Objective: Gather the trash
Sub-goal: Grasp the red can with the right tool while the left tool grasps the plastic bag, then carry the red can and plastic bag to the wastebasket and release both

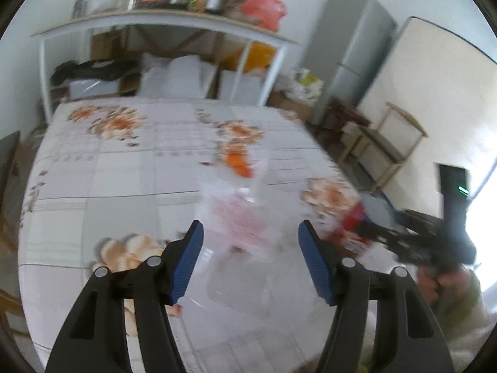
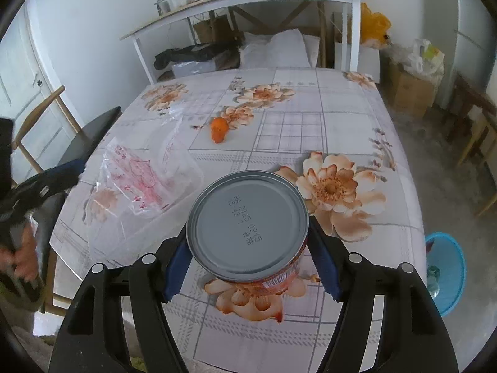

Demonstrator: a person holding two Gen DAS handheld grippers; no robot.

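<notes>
tablecloth [image 2: 341, 118]: white, grey checks, peach flowers | can [image 2: 248, 220]: grey lid, red label | peel [image 2: 219, 130]: orange | bag [image 2: 139, 180]: clear, pink print | basket [image 2: 450, 267]: blue | pads [image 1: 189, 261]: blue

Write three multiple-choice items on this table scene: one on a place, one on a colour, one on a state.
1. Where is the blue plastic basket?
A. on the table
B. on the floor beside the table
C. on the shelf

2. What colour is the piece of peel on the floral tablecloth?
A. orange
B. green
C. purple

3. How is the round tin can with the grey metal end?
A. lying crushed
B. between the right gripper pads
C. inside the clear plastic bag

Key: 1 B, it stands on the grey floor; 2 A, bright orange; 3 B, blue pads flank both sides.
</notes>
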